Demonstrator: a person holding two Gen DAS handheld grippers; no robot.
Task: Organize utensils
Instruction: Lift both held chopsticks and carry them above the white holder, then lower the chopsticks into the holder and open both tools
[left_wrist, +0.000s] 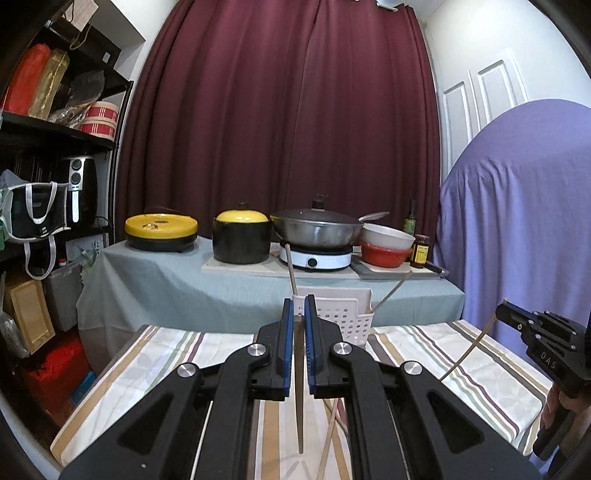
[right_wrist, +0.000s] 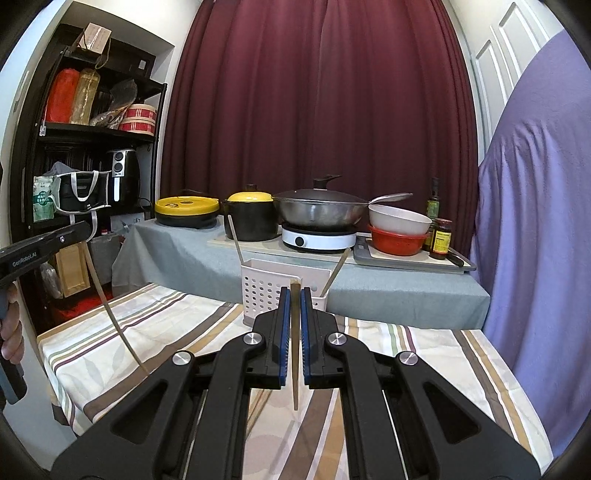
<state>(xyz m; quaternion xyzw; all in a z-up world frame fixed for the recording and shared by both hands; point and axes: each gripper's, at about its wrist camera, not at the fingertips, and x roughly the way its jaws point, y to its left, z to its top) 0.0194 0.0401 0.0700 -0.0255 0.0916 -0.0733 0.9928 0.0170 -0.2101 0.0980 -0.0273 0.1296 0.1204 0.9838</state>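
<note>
My left gripper (left_wrist: 300, 300) is shut on a wooden chopstick (left_wrist: 300, 406) that hangs down between its blue pads above the striped cloth. My right gripper (right_wrist: 294, 290) is shut on a second chopstick (right_wrist: 294, 369), also hanging tip down. Each gripper shows in the other's view: the right gripper (left_wrist: 505, 311) at the right edge, the left gripper (right_wrist: 82, 229) at the left edge. A white perforated utensil holder (left_wrist: 345, 314) (right_wrist: 264, 291) stands at the table's far edge, just ahead of both grippers. Two chopsticks (right_wrist: 233, 240) lean out of it. One more loose chopstick (left_wrist: 328, 439) lies on the cloth.
Behind the striped table (right_wrist: 461, 354) a grey-covered counter (left_wrist: 166, 280) carries two yellow-lidded pots, a wok on a white hob (left_wrist: 314, 258), stacked bowls and bottles. Black shelving (left_wrist: 55, 147) fills the left. A purple-draped shape (left_wrist: 517, 221) stands at the right. A hand (right_wrist: 11, 328) holds the left gripper.
</note>
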